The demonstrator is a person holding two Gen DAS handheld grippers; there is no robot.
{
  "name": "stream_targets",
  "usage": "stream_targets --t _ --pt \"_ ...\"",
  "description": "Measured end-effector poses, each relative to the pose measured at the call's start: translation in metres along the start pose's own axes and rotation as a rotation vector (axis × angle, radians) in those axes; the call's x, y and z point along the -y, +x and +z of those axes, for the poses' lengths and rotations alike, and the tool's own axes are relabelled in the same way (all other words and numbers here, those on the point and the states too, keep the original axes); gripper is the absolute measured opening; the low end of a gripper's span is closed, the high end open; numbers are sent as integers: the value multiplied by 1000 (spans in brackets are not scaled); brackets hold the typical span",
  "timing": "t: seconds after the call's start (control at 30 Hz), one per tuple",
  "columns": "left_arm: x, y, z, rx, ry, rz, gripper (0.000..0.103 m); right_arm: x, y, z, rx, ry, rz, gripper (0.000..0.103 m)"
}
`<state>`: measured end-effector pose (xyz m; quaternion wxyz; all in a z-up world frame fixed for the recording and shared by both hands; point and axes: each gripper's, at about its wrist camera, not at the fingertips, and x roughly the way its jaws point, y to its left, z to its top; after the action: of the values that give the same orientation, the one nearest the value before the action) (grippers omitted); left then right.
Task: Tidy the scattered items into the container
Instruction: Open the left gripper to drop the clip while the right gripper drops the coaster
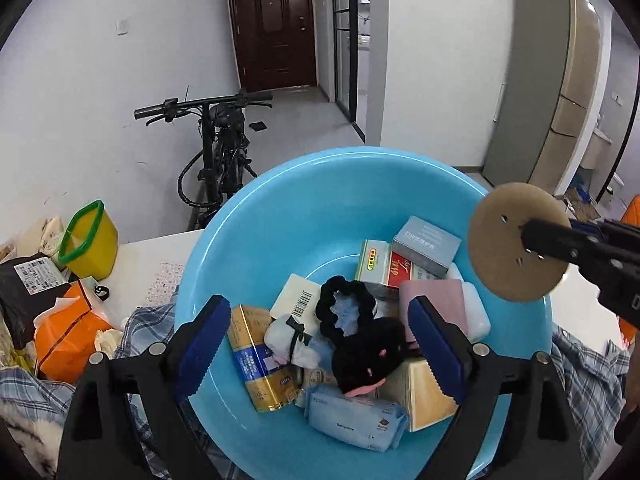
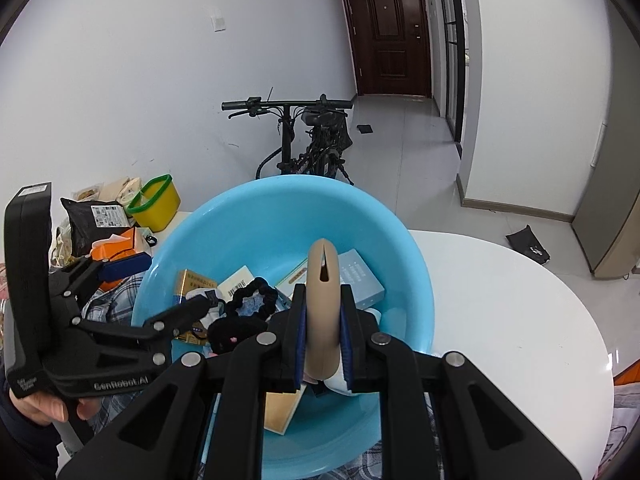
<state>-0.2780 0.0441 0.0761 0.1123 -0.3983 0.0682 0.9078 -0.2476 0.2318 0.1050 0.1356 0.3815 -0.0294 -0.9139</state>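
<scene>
A light-blue plastic basin [image 1: 304,208] [image 2: 280,216] on the white table holds several items: boxes, a gold tin [image 1: 260,360], a black scrunchie [image 1: 346,310], a black pouch [image 1: 368,356], a wipes pack [image 1: 356,416]. My left gripper [image 1: 316,348] is open and empty, hovering over the basin's near side; it also shows in the right wrist view [image 2: 160,288]. My right gripper [image 2: 323,336] is shut on a tan round disc [image 2: 323,300], seen edge-on, held above the basin's right part. The disc [image 1: 516,240] shows face-on in the left wrist view.
A yellow tub with green rim [image 1: 90,240] [image 2: 154,200], an orange pack [image 1: 68,336], a black parcel [image 2: 96,220] and a plaid cloth [image 1: 152,320] lie left of the basin. The white table [image 2: 500,300] extends right. A bicycle [image 1: 216,148] stands by the wall.
</scene>
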Motion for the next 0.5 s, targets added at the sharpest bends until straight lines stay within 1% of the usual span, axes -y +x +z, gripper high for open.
stream_targets --t 0.07,0.1,0.17,0.2,0.23,0.27,0.33,0.5 --pt "-1 -1 -2 0 -6 -4 92 -3 4 0 -18 -23 32 17" --pt "-2 -1 -3 1 -14 -9 92 -6 6 -1 -32 -41 38 20" --pt "-4 -3 -4 7 -26 -18 92 -12 6 -4 -38 -65 17 26" --pt "-5 -3 -5 10 -30 -15 92 -14 3 -5 -26 -74 12 35" --pt "-6 -4 -6 11 -32 -8 92 -15 1 -5 -14 -78 9 50" --pt "-7 -4 -6 11 -32 -4 92 -15 -1 -5 -2 -79 5 55" --pt "-8 -6 -8 9 -33 -4 92 -14 -5 -4 15 -66 -3 57" --pt "-10 -15 -12 22 -20 3 92 -9 -14 -3 21 -45 14 57"
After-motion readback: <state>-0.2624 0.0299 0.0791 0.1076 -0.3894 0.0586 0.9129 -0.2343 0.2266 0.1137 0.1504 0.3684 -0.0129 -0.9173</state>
